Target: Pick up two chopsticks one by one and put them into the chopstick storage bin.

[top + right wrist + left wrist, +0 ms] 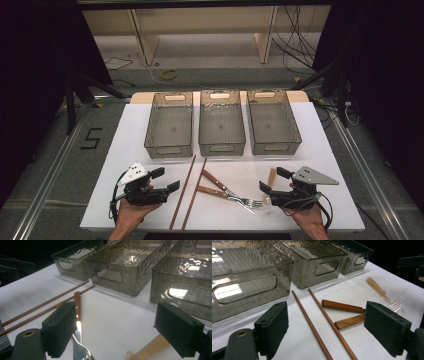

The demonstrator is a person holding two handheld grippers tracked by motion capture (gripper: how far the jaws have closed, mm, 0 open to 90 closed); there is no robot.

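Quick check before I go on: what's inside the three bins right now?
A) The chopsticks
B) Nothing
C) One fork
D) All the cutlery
B: all three bins are empty; the chopsticks, the two wooden-handled forks and the plastic fork all lie on the table in front of them.

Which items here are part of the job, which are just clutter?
In play: chopsticks, two wooden-handled forks, plastic fork, three smoky bins, left gripper, right gripper, both open.
Lying about: floor cables, yellow tape roll.
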